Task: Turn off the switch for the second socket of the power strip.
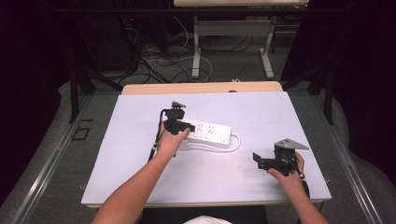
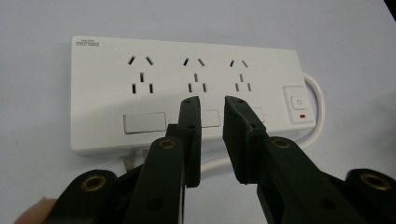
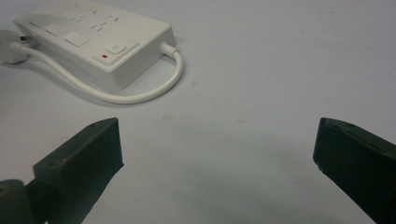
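Observation:
A white power strip [image 1: 212, 133] with three socket groups lies flat in the middle of the table. Its white cable [image 1: 237, 141] loops out of the right end and runs back along its near side. My left gripper [image 1: 187, 127] hovers at the strip's left part. In the left gripper view its jaws [image 2: 212, 105] stand a narrow gap apart over the strip [image 2: 93, 93], near the row of flat switches, with nothing between them. My right gripper [image 1: 261, 161] rests near the table's right front. It is wide open [image 3: 217, 149] and aimed at the strip's switch end [image 3: 114, 49].
A white mat [image 1: 271, 112] covers the table, with a wooden edge [image 1: 201, 87] at the far side. Beyond it are desk legs [image 1: 196, 51] and loose cables on the floor. A white plug [image 3: 7, 46] lies beside the strip's near side.

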Demonstrator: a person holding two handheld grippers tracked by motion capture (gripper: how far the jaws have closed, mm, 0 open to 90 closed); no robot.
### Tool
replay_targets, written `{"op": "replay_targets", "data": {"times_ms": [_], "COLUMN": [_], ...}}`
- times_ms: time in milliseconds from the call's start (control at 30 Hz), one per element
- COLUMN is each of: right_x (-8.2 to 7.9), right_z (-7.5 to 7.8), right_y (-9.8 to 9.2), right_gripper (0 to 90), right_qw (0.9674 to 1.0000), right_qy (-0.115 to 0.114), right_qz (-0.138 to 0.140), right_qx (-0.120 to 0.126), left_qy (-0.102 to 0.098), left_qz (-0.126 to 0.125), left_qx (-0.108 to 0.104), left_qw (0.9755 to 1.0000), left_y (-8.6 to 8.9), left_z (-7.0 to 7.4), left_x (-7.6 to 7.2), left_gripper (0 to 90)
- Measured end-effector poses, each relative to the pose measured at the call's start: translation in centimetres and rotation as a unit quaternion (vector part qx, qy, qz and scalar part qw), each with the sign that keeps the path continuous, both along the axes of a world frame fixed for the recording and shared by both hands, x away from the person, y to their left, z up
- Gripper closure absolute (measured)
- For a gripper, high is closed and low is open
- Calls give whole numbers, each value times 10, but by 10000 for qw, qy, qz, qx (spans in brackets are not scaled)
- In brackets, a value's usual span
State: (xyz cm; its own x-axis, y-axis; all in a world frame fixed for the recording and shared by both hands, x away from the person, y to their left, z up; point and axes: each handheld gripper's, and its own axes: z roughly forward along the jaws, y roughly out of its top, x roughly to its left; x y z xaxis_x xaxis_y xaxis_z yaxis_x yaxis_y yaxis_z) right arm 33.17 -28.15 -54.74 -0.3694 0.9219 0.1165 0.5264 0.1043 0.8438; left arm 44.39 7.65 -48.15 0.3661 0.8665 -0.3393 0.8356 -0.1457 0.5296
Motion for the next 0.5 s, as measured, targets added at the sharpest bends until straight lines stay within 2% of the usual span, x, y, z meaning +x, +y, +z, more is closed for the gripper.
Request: {"op": "replay_targets", "data": {"times_ms": [100, 433, 500], "right_x": [0, 0, 0], "right_z": [0, 0, 0], "right_y": [0, 0, 0], "right_gripper": [6, 6, 6], "right_qw": [10000, 10000, 10000], "right_qy": [-12, 41, 43], "right_qz": [11, 56, 61], "right_qx": [4, 14, 10], "left_qy": [51, 92, 83], "left_qz": [-60, -3, -8], "left_qx": [60, 190, 273], "left_qw": [10000, 9998, 9996], "left_y": [-1, -8, -9], "left_z": [-5, -15, -18], "left_x": [4, 10, 12], "left_gripper": [776, 797, 803]}}
